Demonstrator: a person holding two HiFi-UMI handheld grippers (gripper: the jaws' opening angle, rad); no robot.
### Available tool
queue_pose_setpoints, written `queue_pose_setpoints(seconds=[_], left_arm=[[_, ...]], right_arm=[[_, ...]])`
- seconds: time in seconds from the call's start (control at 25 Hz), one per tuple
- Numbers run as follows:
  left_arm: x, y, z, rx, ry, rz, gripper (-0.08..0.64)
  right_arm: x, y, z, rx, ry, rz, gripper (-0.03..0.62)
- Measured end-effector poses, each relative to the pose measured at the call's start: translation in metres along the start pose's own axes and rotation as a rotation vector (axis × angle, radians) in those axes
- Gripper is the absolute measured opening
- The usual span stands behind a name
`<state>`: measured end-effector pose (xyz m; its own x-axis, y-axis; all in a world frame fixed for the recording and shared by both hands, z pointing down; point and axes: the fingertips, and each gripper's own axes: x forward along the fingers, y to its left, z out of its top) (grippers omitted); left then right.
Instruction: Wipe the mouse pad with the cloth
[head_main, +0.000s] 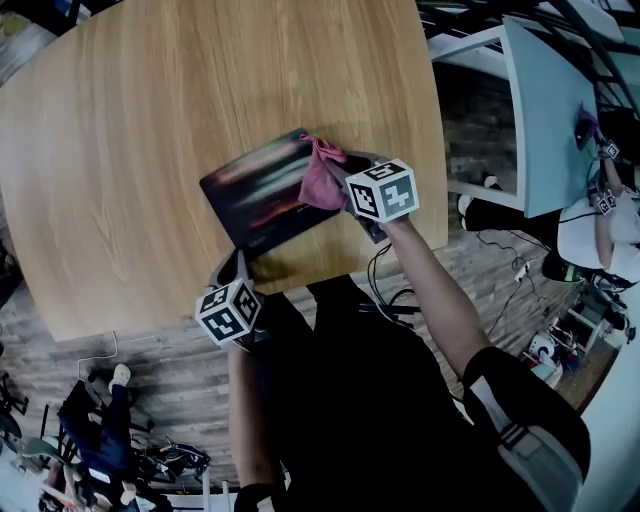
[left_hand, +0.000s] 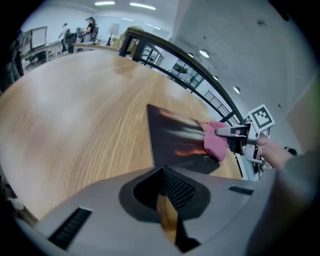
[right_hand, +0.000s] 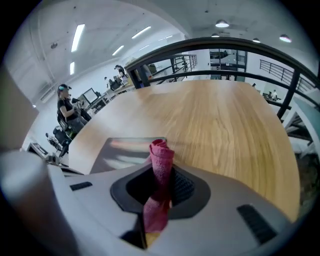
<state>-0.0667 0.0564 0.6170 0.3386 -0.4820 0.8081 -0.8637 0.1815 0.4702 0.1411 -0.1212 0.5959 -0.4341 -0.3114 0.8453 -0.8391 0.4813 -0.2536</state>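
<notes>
A dark mouse pad (head_main: 262, 195) with blurred light streaks lies near the front edge of the round wooden table (head_main: 150, 130). My right gripper (head_main: 340, 183) is shut on a pink cloth (head_main: 322, 178), which rests bunched on the pad's right end. In the right gripper view the cloth (right_hand: 161, 156) stands up between the jaws of the right gripper (right_hand: 161, 167), with the pad (right_hand: 120, 152) beyond. My left gripper (head_main: 240, 264) sits at the pad's near corner, jaws closed to a thin slit. The left gripper view shows the left gripper (left_hand: 163, 187), the pad (left_hand: 175, 142), the cloth (left_hand: 215, 141) and the right gripper (left_hand: 234, 132).
The table's front edge (head_main: 330, 280) runs just below the pad. A white desk (head_main: 545, 120) stands to the right, with cables (head_main: 505, 265) on the floor beside it. A black railing (right_hand: 235, 45) runs past the far side. People (right_hand: 67, 107) work at desks in the background.
</notes>
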Motion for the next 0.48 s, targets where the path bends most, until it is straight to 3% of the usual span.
queue_pose_setpoints(seconds=[0.24, 0.48], left_arm=[[-0.016, 0.003, 0.058, 0.111, -0.055, -0.060, 0.023], [0.012, 0.000, 0.105, 0.215, 0.021, -0.210, 0.023]], right_arm=[[-0.039, 0.037, 0.011, 0.065, -0.089, 0.114, 0.069], [-0.045, 0.113, 0.006, 0.067, -0.072, 0.314, 0.069]])
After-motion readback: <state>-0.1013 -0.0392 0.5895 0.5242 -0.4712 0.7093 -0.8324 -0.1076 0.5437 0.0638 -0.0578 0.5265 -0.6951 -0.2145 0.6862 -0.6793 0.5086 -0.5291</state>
